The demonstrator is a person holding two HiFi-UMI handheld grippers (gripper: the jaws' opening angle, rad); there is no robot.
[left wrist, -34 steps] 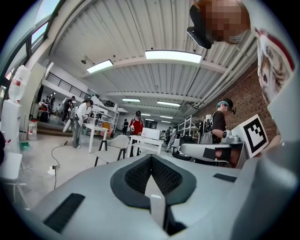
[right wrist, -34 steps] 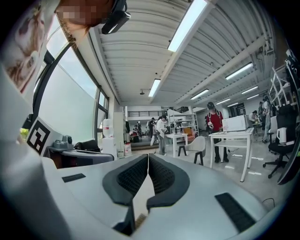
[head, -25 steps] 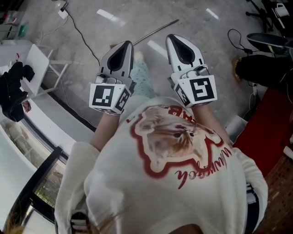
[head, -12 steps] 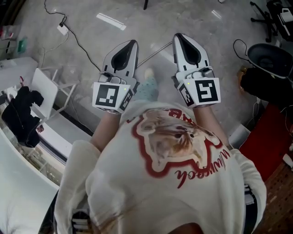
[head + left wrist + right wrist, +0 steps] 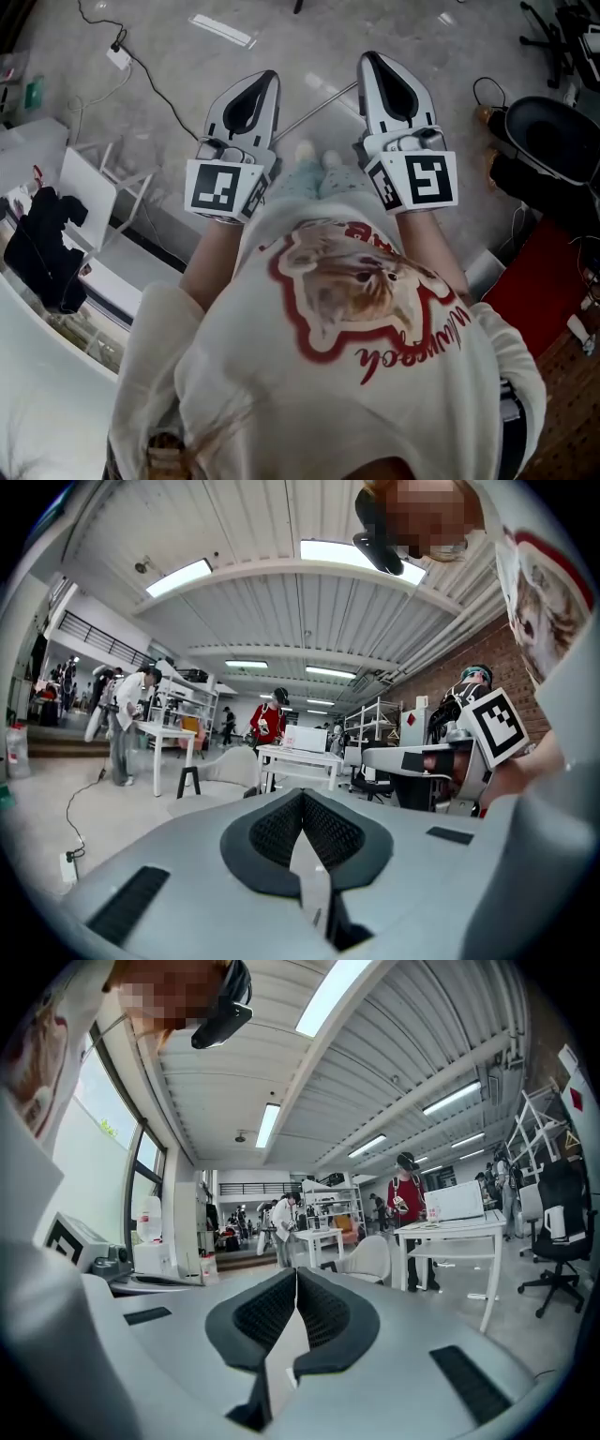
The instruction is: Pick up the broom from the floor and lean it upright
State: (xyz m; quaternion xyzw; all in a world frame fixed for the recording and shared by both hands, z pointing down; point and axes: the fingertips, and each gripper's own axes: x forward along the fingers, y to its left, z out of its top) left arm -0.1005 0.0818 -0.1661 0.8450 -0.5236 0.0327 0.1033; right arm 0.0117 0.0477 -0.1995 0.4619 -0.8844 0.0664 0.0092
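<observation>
Head view, looking steeply down the wearer's front. Left tool (image 5: 265, 82) and right tool (image 5: 373, 66) are held out side by side ahead of the chest, both pointing away from the body, apart from one another. Their marker cubes sit at the near ends against a white sweatshirt (image 5: 375, 356) with a cat print. Left tool: in its own view the dark ribbed pads (image 5: 272, 832) meet at the tip, jaws fully together, nothing between them. Right tool: same reading in its own view, pads (image 5: 323, 1312) pressed tip to tip, jaws closed, nothing held. Broom (image 5: 323, 105): only a thin pale pole shows, lying flat on the grey floor (image 5: 178, 37). In the head view it runs diagonally through the gap between the two tools, and neither tool touches it. Its head end is not in view. Just below the pole, two feet in pale socks (image 5: 306, 150) stand on the floor. Black cable (image 5: 155, 80) trails across the floor at upper left to a white plug block (image 5: 117, 58). Left edge: a white worktop (image 5: 37, 375) with a black garment (image 5: 45, 246) lying on it, and a small white stand (image 5: 89, 183) beside it. Right edge: a black chair (image 5: 553, 131) and a red mat (image 5: 530, 281). Both gripper views look level across a workshop hall with white tables and people standing well off.
</observation>
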